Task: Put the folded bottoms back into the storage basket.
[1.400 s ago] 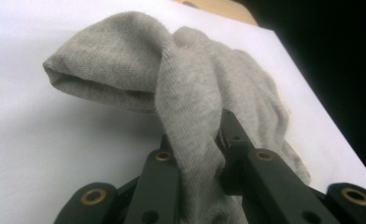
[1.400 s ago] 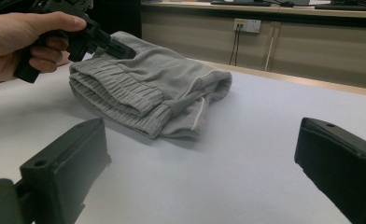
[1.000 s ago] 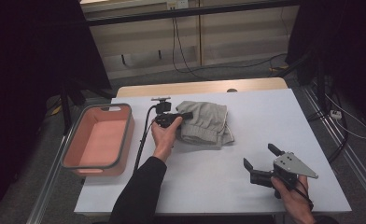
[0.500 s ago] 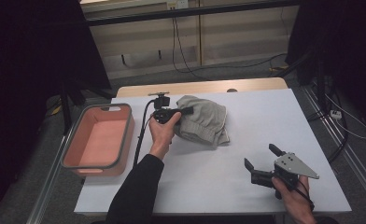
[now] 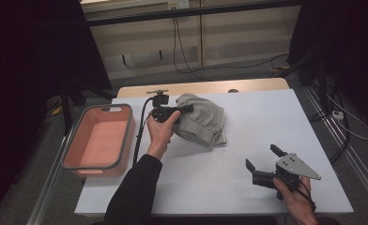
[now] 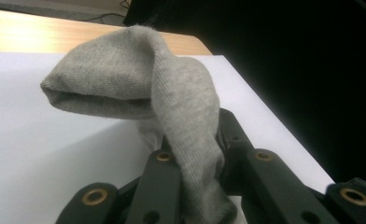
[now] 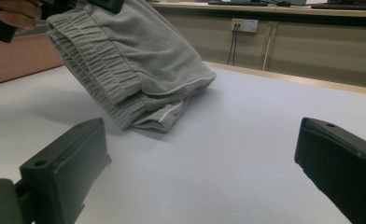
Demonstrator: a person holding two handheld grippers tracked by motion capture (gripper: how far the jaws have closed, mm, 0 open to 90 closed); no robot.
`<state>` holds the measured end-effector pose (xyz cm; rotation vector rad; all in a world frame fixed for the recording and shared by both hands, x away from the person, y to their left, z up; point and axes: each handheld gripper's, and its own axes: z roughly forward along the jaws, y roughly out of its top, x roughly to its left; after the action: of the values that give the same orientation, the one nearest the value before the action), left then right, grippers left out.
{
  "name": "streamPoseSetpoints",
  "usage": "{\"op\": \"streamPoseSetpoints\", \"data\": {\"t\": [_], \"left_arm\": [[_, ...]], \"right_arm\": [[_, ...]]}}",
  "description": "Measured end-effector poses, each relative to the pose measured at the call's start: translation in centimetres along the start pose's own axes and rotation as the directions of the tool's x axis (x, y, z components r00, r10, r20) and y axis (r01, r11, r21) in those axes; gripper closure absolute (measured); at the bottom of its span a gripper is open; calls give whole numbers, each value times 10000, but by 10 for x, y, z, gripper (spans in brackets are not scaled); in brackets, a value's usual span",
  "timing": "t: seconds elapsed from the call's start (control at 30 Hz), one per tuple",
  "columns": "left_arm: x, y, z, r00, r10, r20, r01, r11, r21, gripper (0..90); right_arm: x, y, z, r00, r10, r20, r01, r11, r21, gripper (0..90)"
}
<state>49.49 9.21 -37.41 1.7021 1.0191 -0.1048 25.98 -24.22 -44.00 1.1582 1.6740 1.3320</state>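
Left hand-held gripper (image 5: 184, 109) pinches the grey garment (image 5: 202, 121); right hand-held gripper (image 5: 263, 158) spread wide.

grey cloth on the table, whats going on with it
A person's left gripper is shut on the folded grey garment, lifting one edge while the rest hangs down to the white table. The right gripper sits open near the table's front right, holding nothing. A pink bin stands at the table's left edge, nothing visible inside.

We seem to be in a lab: black curtains (image 5: 27, 70), loose black cables (image 5: 187, 51), a white wall socket (image 7: 245, 24).
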Motion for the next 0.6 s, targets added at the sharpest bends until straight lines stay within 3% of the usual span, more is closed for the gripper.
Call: {"op": "streamPoseSetpoints", "data": {"t": [0.17, 0.6], "left_arm": [[-4, 3, -4, 9999, 84, 112, -84, 10000, -51, 809], [-16, 13, -21, 9961, 883, 43, -883, 9961, -33, 809]], "right_arm": [[0, 0, 0, 10000, -1, 1, 1, 10000, -4, 23], [0, 0, 1, 10000, -25, -5, 25, 10000, -10, 23]]}}
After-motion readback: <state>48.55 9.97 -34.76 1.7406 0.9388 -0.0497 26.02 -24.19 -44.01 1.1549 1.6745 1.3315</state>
